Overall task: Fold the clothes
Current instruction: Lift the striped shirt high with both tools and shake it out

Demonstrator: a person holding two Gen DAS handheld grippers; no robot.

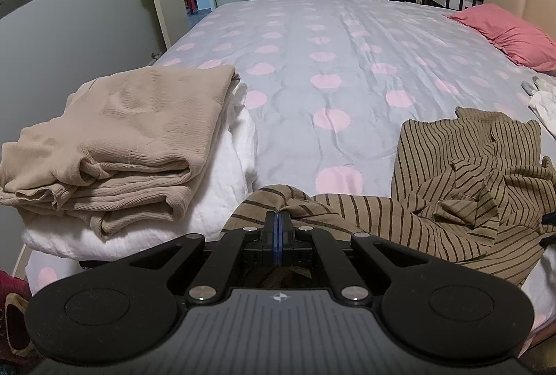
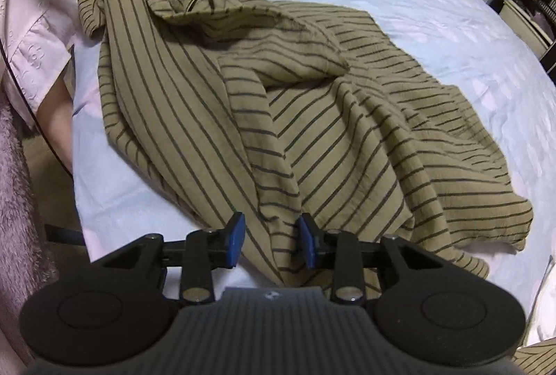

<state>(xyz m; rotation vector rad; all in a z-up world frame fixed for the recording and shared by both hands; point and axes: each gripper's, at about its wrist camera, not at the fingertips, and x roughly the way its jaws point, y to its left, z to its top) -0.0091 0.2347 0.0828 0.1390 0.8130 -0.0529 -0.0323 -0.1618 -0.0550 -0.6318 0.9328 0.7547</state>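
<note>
My left claw [image 1: 277, 222] is clamped on a corner of the striped shirt [image 2: 312, 104] crumpled on the bed [image 1: 347, 38], my right claw [image 2: 271, 238] gapes over its near fold, so next I pinch and spread.

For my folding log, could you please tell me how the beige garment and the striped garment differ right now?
The beige garment is plain and folded, resting on white bedding; the striped garment is olive with dark stripes, crumpled and spread out. Nothing grips the beige one; the left gripper is shut on the striped one. Both are on the bed.
</note>
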